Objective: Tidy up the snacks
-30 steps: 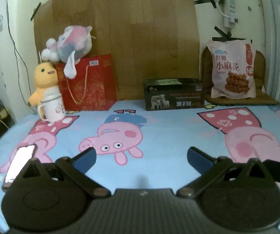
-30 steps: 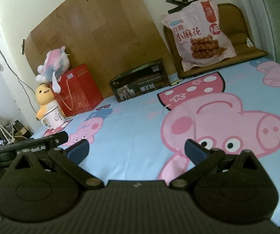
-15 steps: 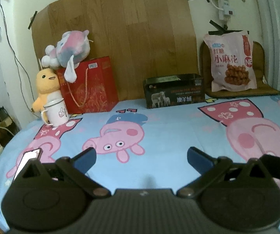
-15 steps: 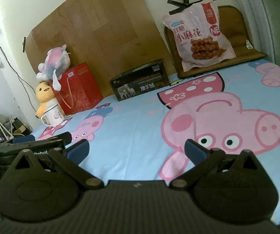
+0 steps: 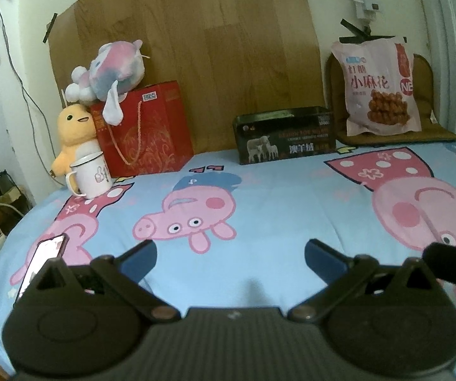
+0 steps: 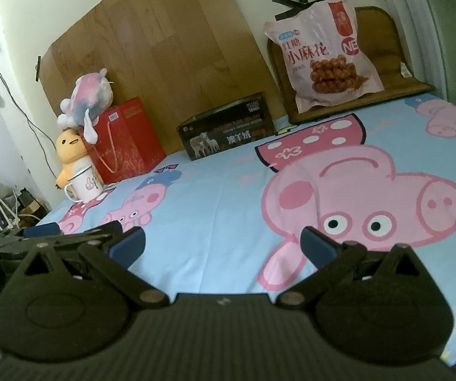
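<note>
A pink snack bag (image 5: pixel 378 90) with fried twists printed on it leans upright on a brown cushion at the far right; it also shows in the right wrist view (image 6: pixel 323 54). A dark open tin box (image 5: pixel 286 139) stands at the back middle, also in the right wrist view (image 6: pixel 228 135). My left gripper (image 5: pixel 230 254) is open and empty, low over the near part of the bed. My right gripper (image 6: pixel 223 244) is open and empty, beside the left one, far from the bag and the box.
The bed has a blue sheet (image 5: pixel 275 197) with pink pig prints. A red gift bag (image 5: pixel 145 130) with a plush toy (image 5: pixel 110 73) on top, a yellow plush (image 5: pixel 72 133) and a white mug (image 5: pixel 91 174) stand at the back left. A phone (image 5: pixel 42 262) lies near left.
Both grippers have drawn back a little from the far wall and the view has tilted slightly. Both stay open and empty. Nothing on the bed has moved.
</note>
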Action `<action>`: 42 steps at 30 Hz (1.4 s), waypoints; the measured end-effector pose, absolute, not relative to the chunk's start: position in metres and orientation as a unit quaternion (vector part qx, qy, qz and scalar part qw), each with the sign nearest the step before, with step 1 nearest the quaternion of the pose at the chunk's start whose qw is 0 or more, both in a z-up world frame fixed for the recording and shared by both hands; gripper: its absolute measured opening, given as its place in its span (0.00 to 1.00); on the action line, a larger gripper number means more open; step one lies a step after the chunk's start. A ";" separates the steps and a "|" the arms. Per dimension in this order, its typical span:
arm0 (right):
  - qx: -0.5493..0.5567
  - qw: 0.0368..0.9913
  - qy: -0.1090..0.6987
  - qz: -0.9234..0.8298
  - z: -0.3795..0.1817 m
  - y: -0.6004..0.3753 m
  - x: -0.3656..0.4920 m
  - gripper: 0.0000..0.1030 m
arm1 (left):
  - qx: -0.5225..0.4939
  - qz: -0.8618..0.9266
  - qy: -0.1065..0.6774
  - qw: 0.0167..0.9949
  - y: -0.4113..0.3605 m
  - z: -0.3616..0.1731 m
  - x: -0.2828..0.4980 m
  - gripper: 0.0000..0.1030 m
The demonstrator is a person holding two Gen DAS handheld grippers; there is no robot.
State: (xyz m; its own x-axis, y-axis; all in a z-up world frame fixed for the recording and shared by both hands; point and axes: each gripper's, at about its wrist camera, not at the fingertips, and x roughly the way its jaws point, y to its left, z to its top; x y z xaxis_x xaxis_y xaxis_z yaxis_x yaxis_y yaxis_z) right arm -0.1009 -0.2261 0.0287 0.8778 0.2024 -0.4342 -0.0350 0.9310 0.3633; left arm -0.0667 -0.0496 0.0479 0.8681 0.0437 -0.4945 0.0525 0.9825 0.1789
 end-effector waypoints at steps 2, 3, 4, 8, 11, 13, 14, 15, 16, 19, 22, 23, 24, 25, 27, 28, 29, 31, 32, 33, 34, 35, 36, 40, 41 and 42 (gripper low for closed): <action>0.175 0.953 0.240 0.061 0.028 -0.225 -0.102 1.00 | 0.095 -0.004 0.258 0.961 -0.050 0.047 -0.067 1.00; 0.175 0.953 0.240 0.061 0.028 -0.225 -0.101 1.00 | 0.095 -0.005 0.259 0.961 -0.050 0.046 -0.067 1.00; 0.175 0.953 0.240 0.060 0.028 -0.225 -0.102 1.00 | 0.095 -0.006 0.260 0.961 -0.051 0.046 -0.068 1.00; 0.175 0.953 0.240 0.061 0.028 -0.226 -0.101 1.00 | 0.093 -0.010 0.265 0.960 -0.051 0.044 -0.068 1.00; 0.175 0.953 0.241 0.061 0.027 -0.225 -0.102 1.00 | 0.091 -0.013 0.269 0.959 -0.050 0.042 -0.069 1.00; 0.175 0.952 0.242 0.060 0.027 -0.225 -0.102 1.00 | 0.090 -0.014 0.271 0.958 -0.050 0.041 -0.069 1.00; 0.175 0.952 0.242 0.060 0.026 -0.224 -0.103 1.00 | 0.089 -0.014 0.271 0.958 -0.050 0.041 -0.069 1.00; 0.175 0.952 0.242 0.060 0.026 -0.224 -0.103 1.00 | 0.088 -0.015 0.272 0.958 -0.049 0.041 -0.069 1.00; 0.175 0.952 0.242 0.060 0.026 -0.224 -0.103 1.00 | 0.087 -0.017 0.273 0.958 -0.049 0.041 -0.068 1.00; 0.175 0.952 0.242 0.059 0.026 -0.223 -0.103 1.00 | 0.085 -0.019 0.274 0.958 -0.049 0.041 -0.069 1.00; 0.175 0.952 0.243 0.059 0.026 -0.222 -0.103 1.00 | 0.083 -0.021 0.276 0.957 -0.049 0.040 -0.069 1.00; 0.175 0.952 0.243 0.058 0.026 -0.222 -0.103 1.00 | 0.082 -0.021 0.278 0.957 -0.049 0.040 -0.069 1.00; 0.175 0.952 0.243 0.059 0.026 -0.222 -0.103 1.00 | 0.080 -0.022 0.279 0.957 -0.049 0.039 -0.069 1.00; 0.175 0.952 0.243 0.059 0.026 -0.222 -0.103 1.00 | 0.080 -0.023 0.280 0.956 -0.049 0.039 -0.069 1.00; 0.175 0.952 0.243 0.058 0.026 -0.222 -0.103 1.00 | 0.078 -0.024 0.283 0.956 -0.049 0.038 -0.070 1.00; 0.175 0.952 0.244 0.059 0.026 -0.222 -0.103 1.00 | 0.078 -0.025 0.284 0.955 -0.049 0.037 -0.069 1.00; 0.174 0.952 0.245 0.059 0.025 -0.221 -0.103 1.00 | 0.078 -0.027 0.285 0.955 -0.049 0.037 -0.069 1.00; 0.173 0.952 0.246 0.059 0.024 -0.220 -0.104 1.00 | 0.074 -0.030 0.288 0.954 -0.048 0.037 -0.069 1.00; 0.173 0.952 0.247 0.059 0.023 -0.219 -0.103 1.00 | 0.071 -0.032 0.291 0.954 -0.048 0.037 -0.068 1.00; 0.172 0.952 0.247 0.060 0.023 -0.219 -0.103 1.00 | 0.069 -0.033 0.292 0.953 -0.047 0.036 -0.068 1.00; 0.172 0.952 0.248 0.060 0.022 -0.219 -0.104 1.00 | 0.067 -0.034 0.294 0.953 -0.047 0.036 -0.068 1.00; 0.171 0.951 0.249 0.060 0.022 -0.219 -0.103 1.00 | 0.066 -0.033 0.294 0.953 -0.047 0.036 -0.068 1.00; 0.171 0.951 0.250 0.060 0.022 -0.218 -0.103 1.00 | 0.066 -0.032 0.294 0.953 -0.047 0.036 -0.068 1.00; 0.172 0.950 0.254 0.060 0.022 -0.217 -0.102 1.00 | 0.067 -0.031 0.298 0.952 -0.048 0.034 -0.068 1.00; 0.172 0.950 0.254 0.060 0.022 -0.217 -0.102 1.00 | 0.067 -0.031 0.300 0.951 -0.048 0.034 -0.067 1.00; 0.171 0.950 0.254 0.060 0.022 -0.217 -0.102 1.00 | 0.066 -0.032 0.302 0.951 -0.048 0.033 -0.066 1.00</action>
State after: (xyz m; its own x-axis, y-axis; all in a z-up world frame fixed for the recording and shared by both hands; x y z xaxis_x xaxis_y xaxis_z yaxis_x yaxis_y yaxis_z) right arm -0.1018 -0.2166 0.0217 0.8636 0.2005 -0.4626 -0.0263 0.9342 0.3558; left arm -0.0663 -0.0478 0.0332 0.8158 -0.0204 -0.5780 0.0997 0.9894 0.1057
